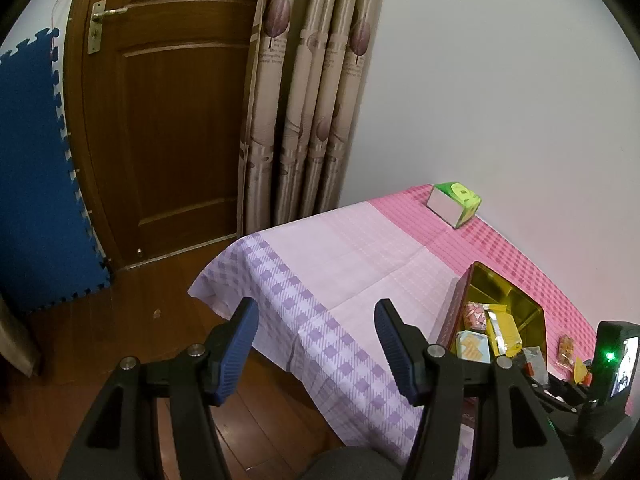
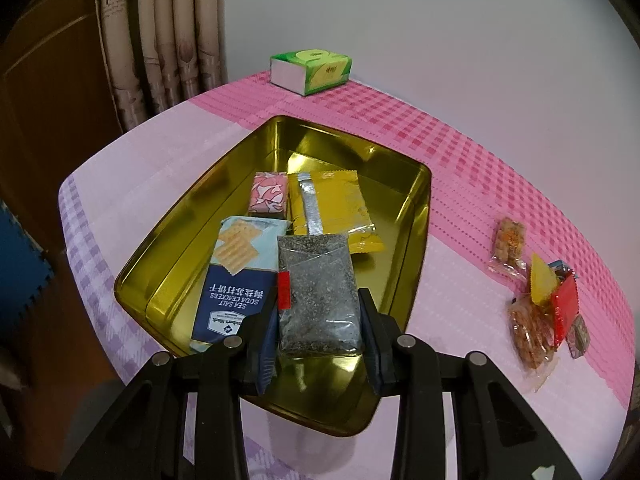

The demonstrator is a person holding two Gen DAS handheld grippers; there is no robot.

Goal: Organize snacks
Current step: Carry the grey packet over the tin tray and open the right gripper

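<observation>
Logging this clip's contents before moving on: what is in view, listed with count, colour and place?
tin: one, gold, on the table
cracker pack: one, blue, in tin
pink packet: one, in tin
yellow packet: one, in tin
dark speckled packet: one, between right tongs' pads, above tin
loose snacks: several, mixed colours, right of tin
tissue box: one, green, table's far edge
tablecloth: one, pink and lilac check
door: one, brown
curtain: one, beige
foam mat: one, blue
left tongs: open, empty
right tongs: shut on packet
</observation>
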